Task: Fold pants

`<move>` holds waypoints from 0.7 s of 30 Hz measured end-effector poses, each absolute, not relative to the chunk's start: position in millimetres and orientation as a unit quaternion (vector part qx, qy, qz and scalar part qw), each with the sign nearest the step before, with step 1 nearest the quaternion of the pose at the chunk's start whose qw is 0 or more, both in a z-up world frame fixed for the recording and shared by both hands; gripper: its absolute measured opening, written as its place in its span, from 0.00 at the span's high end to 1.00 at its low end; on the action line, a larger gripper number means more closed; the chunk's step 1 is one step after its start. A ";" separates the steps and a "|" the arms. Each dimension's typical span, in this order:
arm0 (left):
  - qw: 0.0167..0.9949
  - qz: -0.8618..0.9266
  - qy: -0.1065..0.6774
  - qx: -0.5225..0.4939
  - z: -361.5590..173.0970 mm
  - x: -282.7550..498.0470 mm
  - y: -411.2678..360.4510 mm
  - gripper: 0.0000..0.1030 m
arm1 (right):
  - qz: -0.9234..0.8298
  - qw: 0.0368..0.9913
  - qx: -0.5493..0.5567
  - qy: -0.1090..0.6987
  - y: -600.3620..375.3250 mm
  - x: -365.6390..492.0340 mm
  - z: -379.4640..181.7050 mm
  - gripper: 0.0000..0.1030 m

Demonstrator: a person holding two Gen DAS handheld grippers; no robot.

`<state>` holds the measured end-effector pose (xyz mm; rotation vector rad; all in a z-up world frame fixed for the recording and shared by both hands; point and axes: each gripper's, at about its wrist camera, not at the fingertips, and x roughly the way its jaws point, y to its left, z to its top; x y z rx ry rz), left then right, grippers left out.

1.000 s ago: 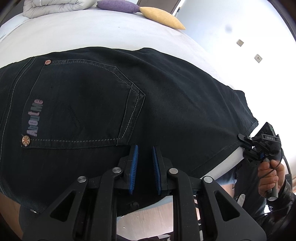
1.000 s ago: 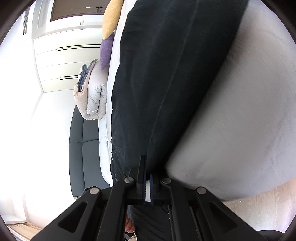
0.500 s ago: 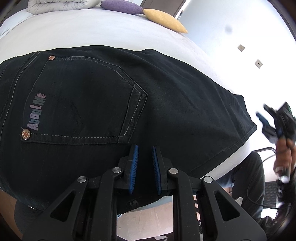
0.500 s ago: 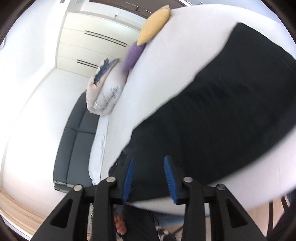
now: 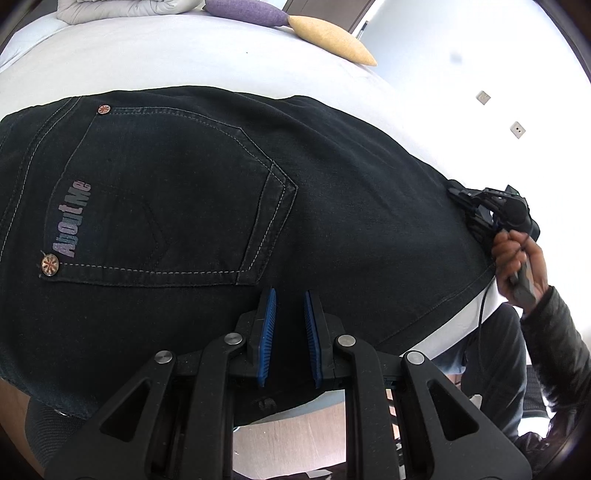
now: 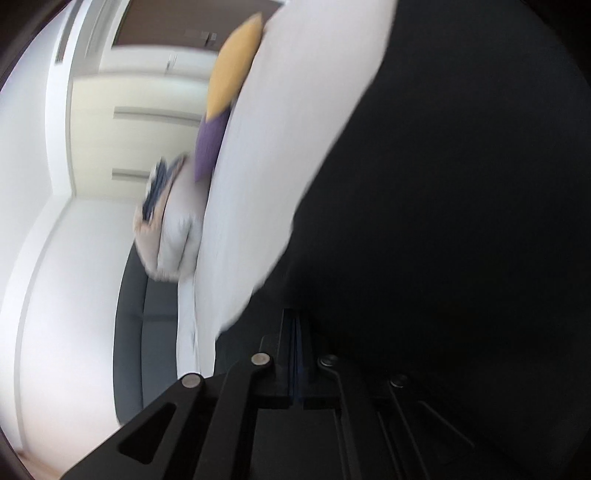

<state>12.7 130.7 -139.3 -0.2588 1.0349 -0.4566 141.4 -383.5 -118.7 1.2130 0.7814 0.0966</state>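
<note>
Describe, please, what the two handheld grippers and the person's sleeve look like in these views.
The left gripper is matte black with triangular cut-outs, silver pivot pins and ribbed blue pads. The right gripper is also black, on a grey handle, and a thin black cable hangs below it. The person's sleeve is dark and ribbed like a quilted jacket.

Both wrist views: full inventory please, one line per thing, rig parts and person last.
pants: 1, black denim, spread flat on the bed, back pocket facing up
bed: 1, white sheet, under the pants
cushions: 2, purple and yellow, far end of the bed
duvet: 1, pale grey, folded beside the cushions
sofa: 1, dark grey, beyond the bed
wardrobe: 1, cream, against the far wall
left gripper: 1, black with blue pads, narrow gap, over the pants' near edge
right gripper: 1, black, shut, at the pants' leg end
hand: 1, dark sleeve, holding the right gripper
</note>
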 end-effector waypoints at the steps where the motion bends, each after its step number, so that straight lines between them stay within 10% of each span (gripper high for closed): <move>1: 0.836 -0.216 0.489 -0.123 -139.5 12.7 130.8 0.85 | 0.018 0.762 0.550 0.342 -402.0 138.5 -115.1 1.00; 11: 0.838 -0.214 0.486 -0.125 -141.7 10.9 133.7 0.85 | -0.137 0.796 0.534 0.250 -464.4 87.0 -60.6 0.93; 21: 0.836 -0.208 0.493 -0.122 -140.7 12.6 128.9 0.85 | 0.146 0.741 0.480 0.447 -231.1 162.1 -103.0 0.93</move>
